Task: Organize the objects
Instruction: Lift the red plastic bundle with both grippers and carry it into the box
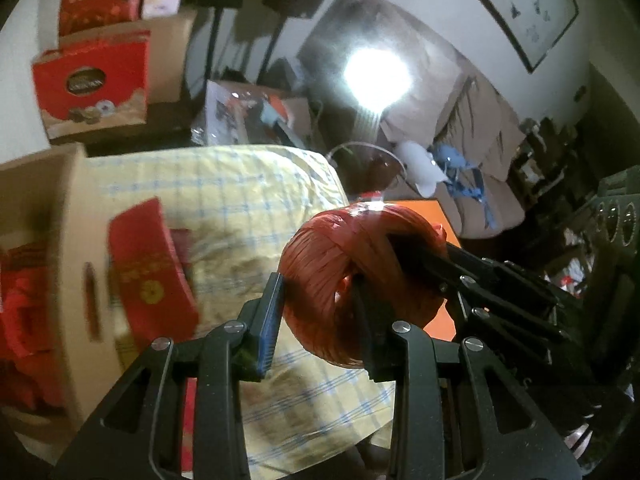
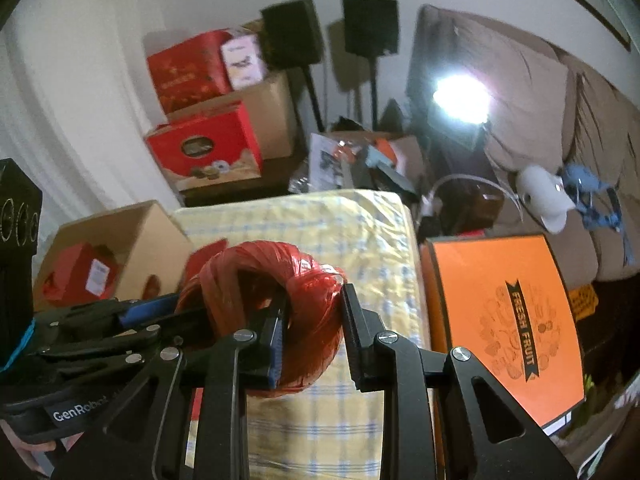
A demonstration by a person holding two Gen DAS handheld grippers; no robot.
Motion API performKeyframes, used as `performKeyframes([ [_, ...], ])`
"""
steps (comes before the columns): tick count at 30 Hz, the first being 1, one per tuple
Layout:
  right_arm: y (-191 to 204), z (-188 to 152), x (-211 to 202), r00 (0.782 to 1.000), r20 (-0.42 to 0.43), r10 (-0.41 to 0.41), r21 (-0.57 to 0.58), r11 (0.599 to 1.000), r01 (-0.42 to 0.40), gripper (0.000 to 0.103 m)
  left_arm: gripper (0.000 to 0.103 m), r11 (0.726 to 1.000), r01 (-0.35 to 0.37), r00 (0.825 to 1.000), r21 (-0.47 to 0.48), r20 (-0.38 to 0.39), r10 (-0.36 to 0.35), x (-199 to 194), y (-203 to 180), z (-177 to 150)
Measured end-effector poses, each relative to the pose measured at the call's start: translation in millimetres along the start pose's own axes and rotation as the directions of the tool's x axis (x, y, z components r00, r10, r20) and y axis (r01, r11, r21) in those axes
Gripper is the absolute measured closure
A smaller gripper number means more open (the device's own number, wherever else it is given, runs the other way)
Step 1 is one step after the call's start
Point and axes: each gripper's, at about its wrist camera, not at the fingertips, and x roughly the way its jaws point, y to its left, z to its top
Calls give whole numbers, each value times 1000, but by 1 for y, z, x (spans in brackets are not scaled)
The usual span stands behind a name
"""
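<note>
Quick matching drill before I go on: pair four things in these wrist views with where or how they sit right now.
Things:
1. red twine roll
2. orange fruit box
3. open cardboard box
4. checked yellow cloth

Places or states:
A. flat, to the right of the cloth
B. clamped by left gripper and right gripper
C. spread beneath the roll
D. at the cloth's left edge, red packs inside

Pairs: 1-B, 2-A, 3-D, 4-C

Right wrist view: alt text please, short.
Both grippers, right and left, clamp a red twine roll above a yellow checked cloth. An orange fruit box lies right, an open carton left.
</note>
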Motion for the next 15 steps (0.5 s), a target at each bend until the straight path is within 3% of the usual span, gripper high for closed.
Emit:
performKeyframes([
  [15,90,24,-7,992,19,125,-98,988,-123,78,73,994,-97,991,-49,90,101,-76,59,6],
])
